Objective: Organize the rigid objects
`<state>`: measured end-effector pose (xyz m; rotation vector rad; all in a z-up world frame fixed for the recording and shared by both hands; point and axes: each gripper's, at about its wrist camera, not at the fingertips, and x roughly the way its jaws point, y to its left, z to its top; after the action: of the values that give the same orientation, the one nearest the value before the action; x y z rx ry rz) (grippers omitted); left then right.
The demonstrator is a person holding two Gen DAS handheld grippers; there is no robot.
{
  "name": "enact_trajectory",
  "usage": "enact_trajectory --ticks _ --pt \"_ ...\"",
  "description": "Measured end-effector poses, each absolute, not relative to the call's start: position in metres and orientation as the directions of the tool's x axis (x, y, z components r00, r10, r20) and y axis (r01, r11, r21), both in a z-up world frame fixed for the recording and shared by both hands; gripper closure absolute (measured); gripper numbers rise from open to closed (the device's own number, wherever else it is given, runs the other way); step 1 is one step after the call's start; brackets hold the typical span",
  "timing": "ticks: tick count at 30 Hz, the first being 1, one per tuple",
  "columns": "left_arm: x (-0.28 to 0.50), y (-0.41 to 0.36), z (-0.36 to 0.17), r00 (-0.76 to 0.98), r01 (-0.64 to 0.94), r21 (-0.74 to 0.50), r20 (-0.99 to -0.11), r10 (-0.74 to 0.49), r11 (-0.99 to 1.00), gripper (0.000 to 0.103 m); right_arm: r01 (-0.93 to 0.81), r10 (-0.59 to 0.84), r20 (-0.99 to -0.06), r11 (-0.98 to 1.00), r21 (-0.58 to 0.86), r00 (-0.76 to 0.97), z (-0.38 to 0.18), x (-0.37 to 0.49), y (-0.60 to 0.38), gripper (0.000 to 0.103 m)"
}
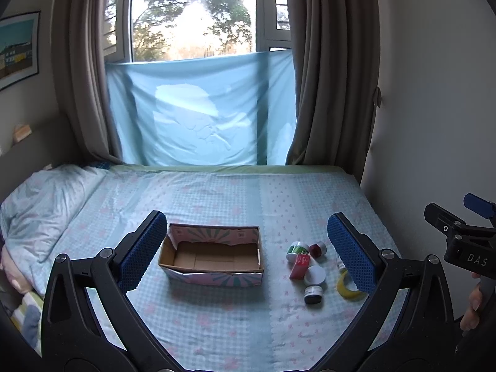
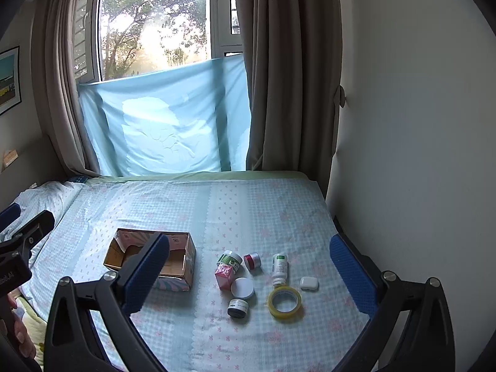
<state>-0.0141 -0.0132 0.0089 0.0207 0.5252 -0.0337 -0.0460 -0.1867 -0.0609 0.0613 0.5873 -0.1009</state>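
Observation:
An open, empty cardboard box [image 1: 214, 257] [image 2: 179, 266] sits on the bed. To its right lies a cluster: a green-labelled jar [image 2: 231, 259], a red jar [image 2: 252, 260], a pink carton [image 2: 223, 275], a white round lid [image 2: 242, 288], a dark jar [image 2: 238, 307], a white bottle [image 2: 279, 268] on its side, a yellow tape roll [image 2: 284, 302] and a small white case [image 2: 309, 283]. My left gripper [image 1: 245, 254] is open and empty above the box. My right gripper [image 2: 248, 276] is open and empty above the cluster.
The bed has a light blue checked sheet [image 2: 248, 217]. A pillow [image 1: 46, 210] lies at the left. A wall [image 2: 418, 155] borders the bed's right side. Curtains [image 1: 334, 93] and a blue cloth [image 1: 201, 117] hang at the window behind.

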Motion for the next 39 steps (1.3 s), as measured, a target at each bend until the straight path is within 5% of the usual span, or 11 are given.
enact_trajectory --ticks 39 --pt "0.007 -0.007 0.003 0.854 0.082 0.026 -0.516 -0.057 0.996 0.000 0.118 -0.082 -0.575 0.993 0.026 0.814 -0.068 -0.030 -0.180 0.000"
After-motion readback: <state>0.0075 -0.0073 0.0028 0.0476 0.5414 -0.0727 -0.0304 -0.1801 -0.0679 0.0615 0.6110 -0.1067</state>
